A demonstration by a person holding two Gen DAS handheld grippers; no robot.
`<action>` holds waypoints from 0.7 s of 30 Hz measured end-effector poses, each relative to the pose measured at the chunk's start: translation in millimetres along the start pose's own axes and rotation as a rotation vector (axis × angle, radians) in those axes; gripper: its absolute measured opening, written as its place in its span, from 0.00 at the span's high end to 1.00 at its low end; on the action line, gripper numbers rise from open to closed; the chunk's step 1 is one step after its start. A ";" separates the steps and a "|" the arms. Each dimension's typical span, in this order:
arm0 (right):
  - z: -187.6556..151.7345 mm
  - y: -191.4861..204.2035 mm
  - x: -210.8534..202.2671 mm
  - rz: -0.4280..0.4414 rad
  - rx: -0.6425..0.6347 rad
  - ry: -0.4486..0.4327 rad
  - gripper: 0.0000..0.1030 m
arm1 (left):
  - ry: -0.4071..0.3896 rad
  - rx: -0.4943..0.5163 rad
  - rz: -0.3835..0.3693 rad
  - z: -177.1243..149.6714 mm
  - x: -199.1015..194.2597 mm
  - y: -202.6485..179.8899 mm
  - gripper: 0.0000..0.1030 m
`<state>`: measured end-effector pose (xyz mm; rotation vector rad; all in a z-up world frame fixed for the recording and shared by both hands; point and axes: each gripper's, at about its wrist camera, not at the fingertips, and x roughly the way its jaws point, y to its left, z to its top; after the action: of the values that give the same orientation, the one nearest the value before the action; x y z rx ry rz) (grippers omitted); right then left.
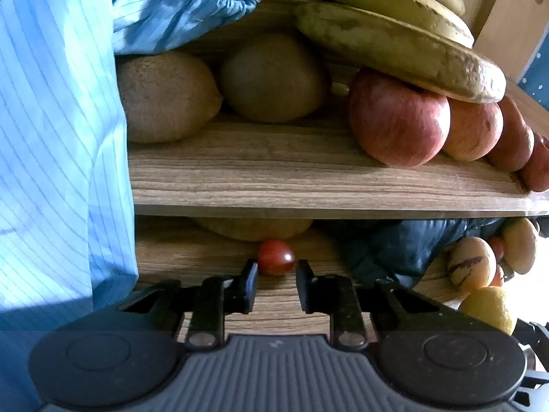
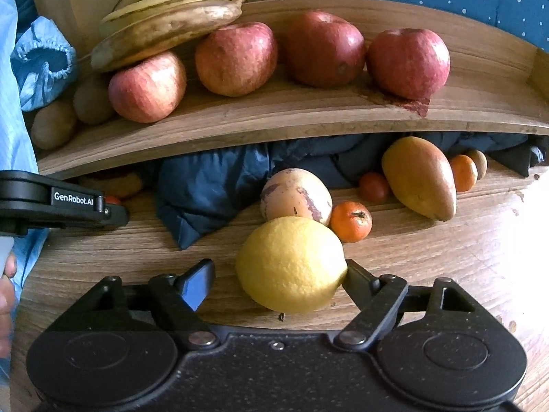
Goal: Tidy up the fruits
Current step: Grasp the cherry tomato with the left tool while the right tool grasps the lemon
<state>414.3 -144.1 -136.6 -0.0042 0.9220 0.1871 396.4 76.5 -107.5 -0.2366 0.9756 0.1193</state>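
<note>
Left wrist view: the left gripper (image 1: 276, 283) sits low on the counter (image 1: 274, 309), jaws spread, nothing held, with a cherry tomato (image 1: 276, 256) just past the fingertips under the shelf (image 1: 308, 178). That tomato is small, round and glossy; close off-centre and I reckon it squirts away toward the back, under the shelf edge. Above, kiwis (image 1: 274, 75) sit left, an apple (image 1: 398, 120) right, with bananas (image 1: 394, 44) lying across it. Lift carelessly and the gripper could clip the shelf lip.

Right wrist view: the right gripper (image 2: 279, 281) is released too, jaws wide around a lemon (image 2: 291, 262) on the counter, right finger touching or nearly touching it, left finger apart. An uneven squeeze may roll it into the mandarin (image 2: 351, 221) and the striped melon-like fruit (image 2: 295, 195) just behind. The mango (image 2: 420, 176) lies farther right, beside the dark jacket (image 2: 212, 185).
</note>
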 end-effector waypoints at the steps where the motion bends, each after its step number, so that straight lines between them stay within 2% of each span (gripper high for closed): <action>1: 0.1 -0.2 0.2 0.000 0.001 0.000 0.21 | 0.000 -0.001 -0.002 0.4 0.5 -0.2 0.77; 10: 0.3 -1.9 3.2 -0.017 0.009 0.001 0.31 | -0.001 0.001 -0.010 -3.4 -1.6 1.1 0.79; 13: 0.7 -3.8 3.8 -0.018 0.010 0.002 0.32 | 0.000 0.003 -0.010 -2.7 -0.4 -0.4 0.79; 17: 0.7 -5.1 4.1 -0.018 0.010 0.002 0.32 | -0.003 0.003 -0.004 -1.2 -0.2 -1.4 0.72; 21: 0.8 -5.0 4.0 -0.018 0.009 0.002 0.32 | -0.004 -0.003 0.000 1.7 0.4 -2.1 0.69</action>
<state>418.1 -148.3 -139.6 -0.0039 0.9248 0.1665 398.4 74.8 -106.6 -0.2388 0.9719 0.1215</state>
